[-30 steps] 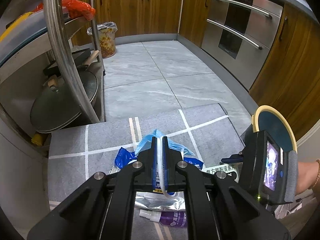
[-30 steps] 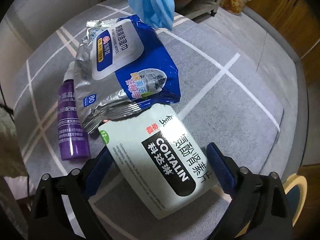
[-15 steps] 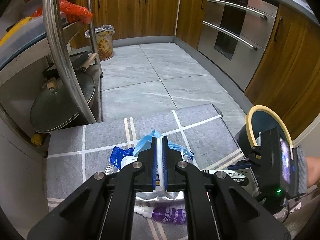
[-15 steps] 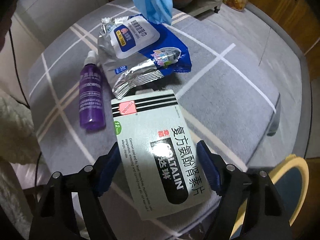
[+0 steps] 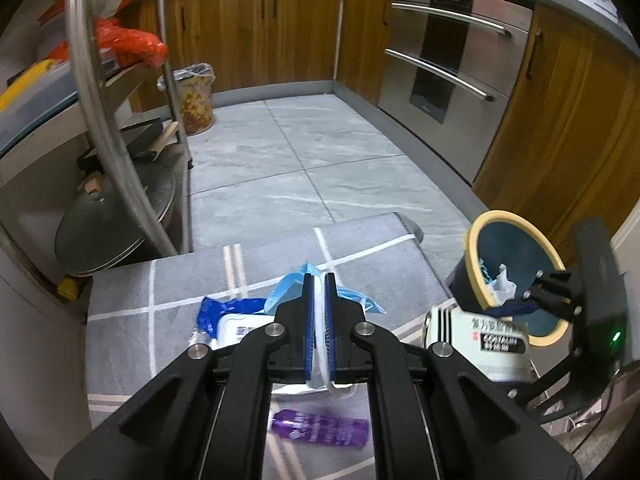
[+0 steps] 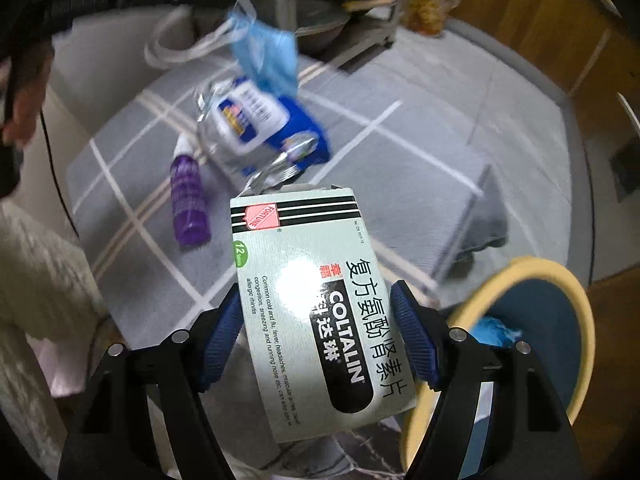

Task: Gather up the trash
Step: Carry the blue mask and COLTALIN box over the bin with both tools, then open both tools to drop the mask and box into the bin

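Observation:
My left gripper (image 5: 319,280) is shut on the white strap of a blue face mask (image 5: 288,286), which hangs above the grey checked mat (image 5: 160,288). In the right wrist view the mask (image 6: 266,56) dangles over a blue-and-silver wipes pack (image 6: 256,120). My right gripper (image 6: 316,296) is shut on a white Coltalin medicine box (image 6: 312,320), its blue pads pressing both long sides, and holds it off the mat. The box (image 5: 480,340) is beside a dark blue bin with a yellow rim (image 5: 480,232), which holds some trash. A purple bottle (image 6: 188,200) lies on the mat.
A steel rack (image 5: 100,120) with a pot lid (image 5: 112,216) stands at the left. A lined patterned bin (image 5: 196,100) sits by wooden cabinets (image 5: 260,32). An oven (image 5: 440,72) is on the right wall. A person's hand (image 6: 24,96) is at the left edge.
My right gripper has closed on the medicine box and lifted it off the mat toward the yellow-rimmed bin. The left gripper has drifted slightly with the mask still in it.

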